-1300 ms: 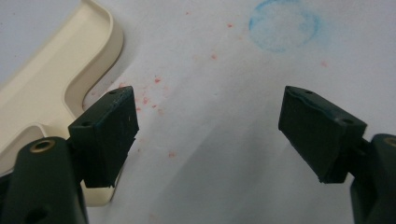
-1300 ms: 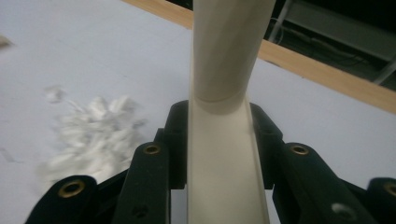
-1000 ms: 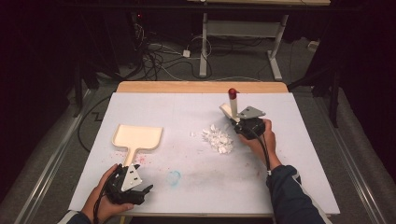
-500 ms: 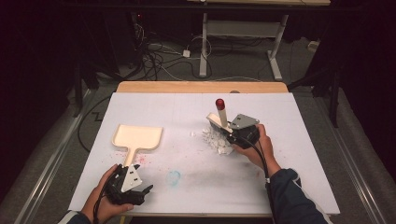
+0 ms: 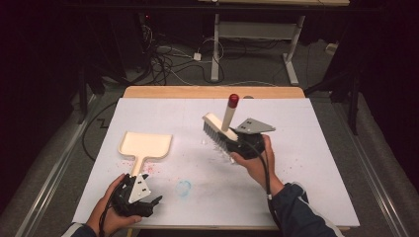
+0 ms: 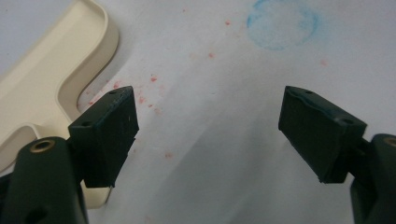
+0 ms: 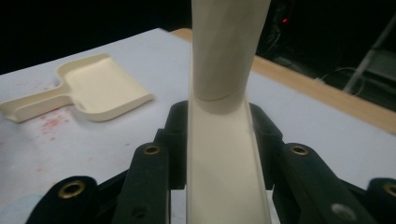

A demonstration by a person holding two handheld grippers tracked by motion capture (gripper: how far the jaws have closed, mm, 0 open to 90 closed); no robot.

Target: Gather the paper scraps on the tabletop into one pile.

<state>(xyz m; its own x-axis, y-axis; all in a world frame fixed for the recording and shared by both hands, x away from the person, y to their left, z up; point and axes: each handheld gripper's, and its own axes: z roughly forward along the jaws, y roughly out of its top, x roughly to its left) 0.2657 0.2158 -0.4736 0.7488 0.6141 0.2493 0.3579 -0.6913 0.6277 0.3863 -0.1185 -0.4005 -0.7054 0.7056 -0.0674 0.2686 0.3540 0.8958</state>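
- The right gripper (image 5: 236,142) has its jaws clamped on the brush (image 5: 221,127), held above the table (image 5: 316,148); its handle points up and away, bristles facing the left side.
- The dustpan (image 5: 145,146) lies flat, well to the brush's left, handle toward the person.
- The left gripper (image 5: 143,201), jaws spread and empty, sits just beside that handle and is far nearer to it.

Brush swept left and lifted

My right gripper (image 5: 236,143) carried the brush (image 5: 220,128) leftward over the white scraps (image 5: 225,155), tilting it up.
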